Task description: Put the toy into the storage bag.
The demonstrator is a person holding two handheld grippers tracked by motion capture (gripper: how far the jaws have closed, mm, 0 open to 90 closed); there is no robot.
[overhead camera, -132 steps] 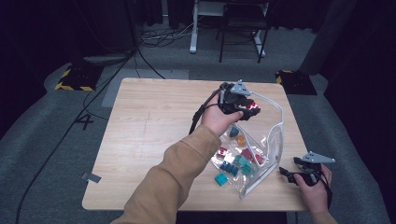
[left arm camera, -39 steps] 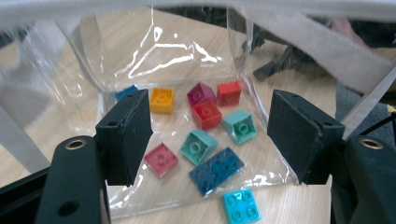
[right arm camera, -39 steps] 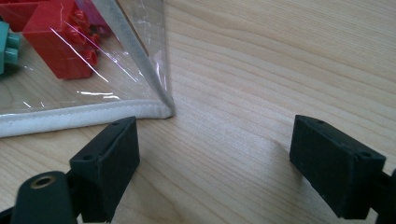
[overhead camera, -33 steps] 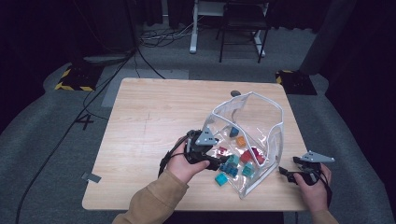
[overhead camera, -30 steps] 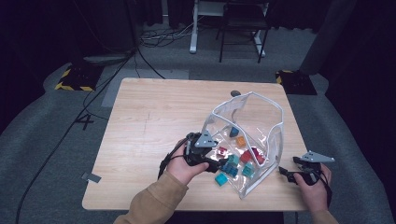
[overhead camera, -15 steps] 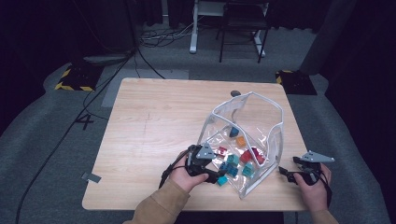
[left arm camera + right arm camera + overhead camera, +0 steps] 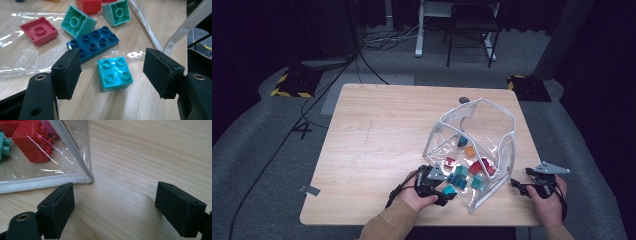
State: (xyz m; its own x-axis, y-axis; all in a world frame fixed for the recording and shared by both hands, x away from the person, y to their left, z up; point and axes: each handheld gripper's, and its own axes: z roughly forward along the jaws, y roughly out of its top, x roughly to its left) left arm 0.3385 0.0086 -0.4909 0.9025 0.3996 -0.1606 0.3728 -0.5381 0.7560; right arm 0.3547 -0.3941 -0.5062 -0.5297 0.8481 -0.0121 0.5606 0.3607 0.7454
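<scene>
A small turquoise square plastic four-stud brick [image 7: 114,74] is seen studs-up on the wooden counter [image 7: 377,145], without a long axis, between the spread left tongs [image 7: 112,72], untouched. Since earlier, these tongs are lowered from the clear plastic pouch [image 7: 492,145]; the right tongs [image 7: 115,205] are held wide, empty.

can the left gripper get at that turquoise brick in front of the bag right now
Probably yes. The left gripper has its jaws open on either side of the turquoise brick, which sits alone on the bare table, just off the clear bag, with nothing between.
</scene>
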